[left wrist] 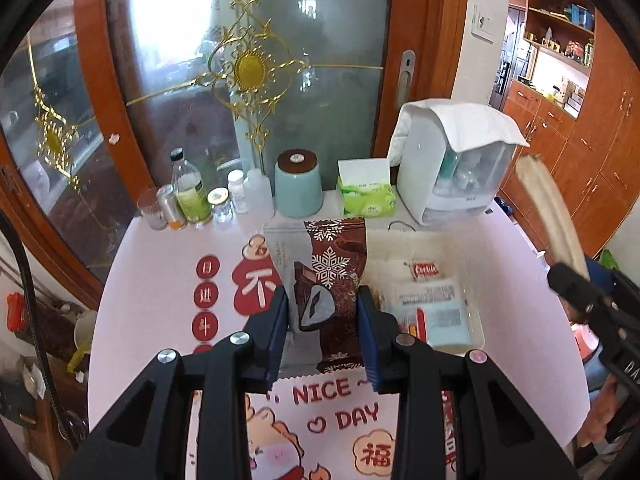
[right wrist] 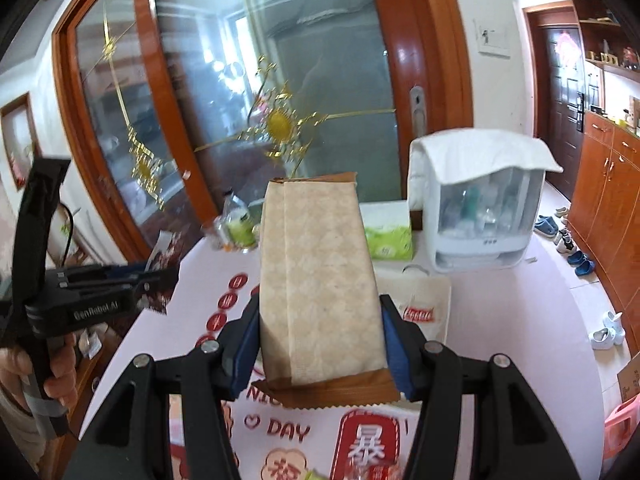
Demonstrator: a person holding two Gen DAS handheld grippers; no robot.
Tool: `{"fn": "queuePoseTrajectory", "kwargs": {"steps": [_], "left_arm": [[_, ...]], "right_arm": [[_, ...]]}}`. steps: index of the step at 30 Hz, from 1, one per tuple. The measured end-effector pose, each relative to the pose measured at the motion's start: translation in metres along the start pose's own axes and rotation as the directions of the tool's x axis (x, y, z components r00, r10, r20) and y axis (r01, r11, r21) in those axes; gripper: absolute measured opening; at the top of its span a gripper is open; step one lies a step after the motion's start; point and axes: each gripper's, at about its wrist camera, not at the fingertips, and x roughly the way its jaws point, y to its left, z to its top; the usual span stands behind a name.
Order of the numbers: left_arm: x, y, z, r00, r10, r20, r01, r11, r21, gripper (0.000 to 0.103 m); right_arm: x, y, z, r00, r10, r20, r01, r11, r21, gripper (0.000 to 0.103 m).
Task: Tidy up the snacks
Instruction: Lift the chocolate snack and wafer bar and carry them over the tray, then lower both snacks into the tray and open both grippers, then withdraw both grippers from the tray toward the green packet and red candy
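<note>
My left gripper (left wrist: 323,312) is shut on a brown snack packet with a white snowflake (left wrist: 332,280), held upright above the table. My right gripper (right wrist: 318,336) is shut on a long beige snack packet with brown ends (right wrist: 318,280), also lifted off the table. The right gripper and its beige packet (left wrist: 548,208) show at the right edge of the left wrist view. The left gripper (right wrist: 160,280) with its brown packet appears at the left of the right wrist view. A clear tray (left wrist: 476,312) on the table holds several small snack packs, among them a red-and-white one (left wrist: 426,269).
The white table with red print (left wrist: 160,280) carries bottles and jars (left wrist: 192,200), a teal canister (left wrist: 298,184), a green tissue pack (left wrist: 366,196) and a white cloth-covered box (left wrist: 456,164) along its back edge. A wood-framed glass door (left wrist: 248,68) stands behind. Shoes (right wrist: 576,256) lie on the floor at right.
</note>
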Motion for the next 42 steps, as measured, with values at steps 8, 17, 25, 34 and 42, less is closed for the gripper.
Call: {"fn": "queuePoseTrajectory", "kwargs": {"steps": [8,17,25,34,42], "left_arm": [[0.037,-0.018,0.026,1.000,0.020,-0.011,-0.020,1.000,0.023,0.031],[0.086,-0.026,0.029,0.996,0.068,-0.056,-0.064,0.996,0.061,0.032],[0.116,-0.023,0.012,0.991,0.083,-0.110,-0.072,0.993,0.095,0.101],[0.109,-0.019,0.003,0.991,0.090,-0.104,-0.082,0.994,0.079,0.101],[0.088,-0.025,0.001,0.994,0.074,-0.075,-0.067,0.993,0.095,0.101]], "right_arm": [[0.025,-0.004,0.035,0.999,-0.043,0.008,0.043,0.999,0.016,0.055],[0.073,-0.004,0.039,0.994,-0.086,-0.060,0.087,0.996,0.012,0.056],[0.112,-0.014,0.022,0.983,-0.081,-0.162,0.089,0.995,0.039,0.062],[0.112,-0.012,0.018,0.980,-0.099,-0.176,0.103,0.995,0.015,0.064],[0.100,-0.010,0.011,0.977,-0.104,-0.184,0.108,0.994,0.010,0.065]]}}
